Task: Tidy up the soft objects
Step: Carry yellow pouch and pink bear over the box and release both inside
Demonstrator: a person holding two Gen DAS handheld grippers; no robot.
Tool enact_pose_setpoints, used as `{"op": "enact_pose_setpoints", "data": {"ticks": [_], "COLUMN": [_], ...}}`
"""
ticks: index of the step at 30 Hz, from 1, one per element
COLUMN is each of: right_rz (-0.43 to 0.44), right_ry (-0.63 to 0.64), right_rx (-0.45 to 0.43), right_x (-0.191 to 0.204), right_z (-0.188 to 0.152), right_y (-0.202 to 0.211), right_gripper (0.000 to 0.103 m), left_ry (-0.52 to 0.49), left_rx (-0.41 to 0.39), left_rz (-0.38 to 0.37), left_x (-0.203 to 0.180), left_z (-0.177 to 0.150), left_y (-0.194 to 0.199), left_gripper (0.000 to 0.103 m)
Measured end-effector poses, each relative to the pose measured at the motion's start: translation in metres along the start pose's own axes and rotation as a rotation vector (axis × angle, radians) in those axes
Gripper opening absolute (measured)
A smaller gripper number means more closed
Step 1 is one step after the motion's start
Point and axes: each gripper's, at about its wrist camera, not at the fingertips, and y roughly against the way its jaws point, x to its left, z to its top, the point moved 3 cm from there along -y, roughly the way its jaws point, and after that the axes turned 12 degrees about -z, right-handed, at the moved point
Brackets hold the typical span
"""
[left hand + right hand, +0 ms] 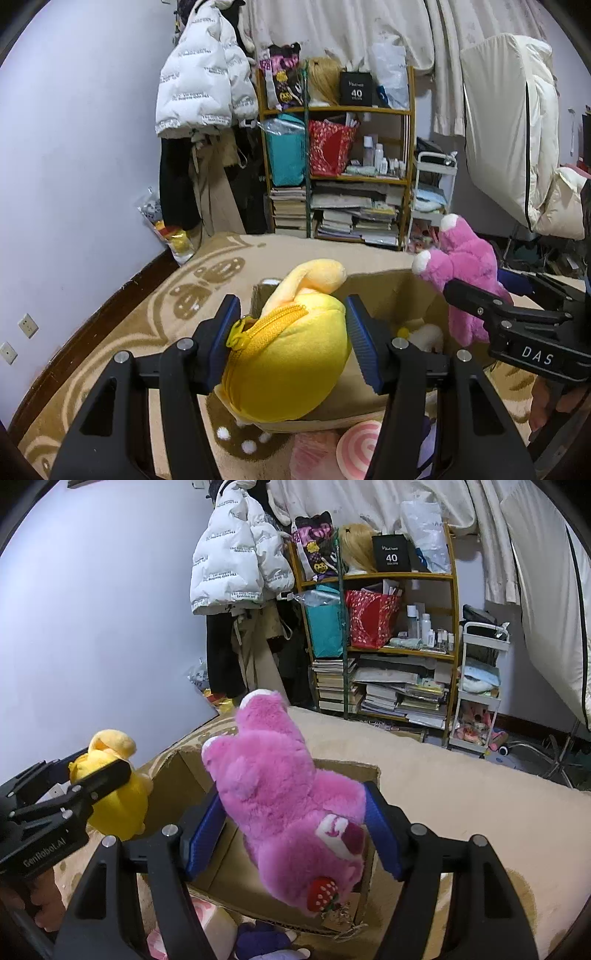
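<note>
The left gripper [293, 341] is clamped on a yellow plush [291, 365], its blue pads pressing the toy's sides, partway closed around the soft body. The plush has a zipper along its top and a pale yellow limb sticking up. It hangs over the near left corner of the box [399, 295], an open cardboard carton that stands on a tan blanket [155, 321] with a brown pattern.

The right gripper [293, 830] grips a pink bear [284, 794], jaws set fairly wide with the blue pads sunk into its fur. The bear hangs head down toward the camera, white-tipped paws pointing away, a red strawberry [323, 893] on its lower part. It hangs above the box opening, toward the right side.

In the left wrist view the bear shows at the right edge of the box, and the right gripper's black frame carries the letters DAS. In the right wrist view the yellow plush sits left of the box, held by the other tool.

Inside the box lies something white and yellow [421, 336]; what it is I cannot tell. In front of the box, a pink-and-white swirl cushion [360, 448] and a purple plush [262, 941] lie on the blanket.

Behind the box stands a wooden shelf [343, 110] with books and bags. Left of the shelf hangs a white puffer jacket [203, 74].
</note>
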Motion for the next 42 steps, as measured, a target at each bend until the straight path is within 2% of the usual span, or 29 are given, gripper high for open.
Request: {"op": "enact_pose_setpoints", "data": {"ticks": [5, 11, 16, 34, 39, 42], "right_rz": [0.024, 0.049, 0.061, 0.059, 0.058, 0.071], "right_ry": [-0.011, -0.025, -0.040, -0.062, -0.065, -0.088], "right_rx": [0.019, 0.023, 0.046, 0.080, 0.090, 0.101], "right_x": [0.000, 0.002, 0.000, -0.005, -0.007, -0.010], "right_z": [-0.006, -0.006, -0.008, -0.019, -0.021, -0.022], "right_y": [-0.005, -0.005, -0.008, -0.016, -0.020, -0.022], "right_gripper": [0.076, 0.076, 0.077, 0.078, 0.079, 0.080], "left_ry": [-0.012, -0.023, 0.032, 0.012, 0.062, 0.081], "left_rx": [0.013, -0.002, 0.017, 0.043, 0.047, 0.052], "left_rz": [-0.007, -0.054, -0.122, -0.087, -0.090, -0.083], "left_x": [-0.003, -0.009, -0.008, -0.008, 0.001, 0.007], "left_z": [-0.004, -0.006, -0.006, -0.005, -0.006, -0.007], "left_y": [-0.004, 0.001, 0.000, -0.025, -0.026, -0.028], "left_gripper": [0.058, 0.058, 0.058, 0.061, 0.079, 0.081]}}
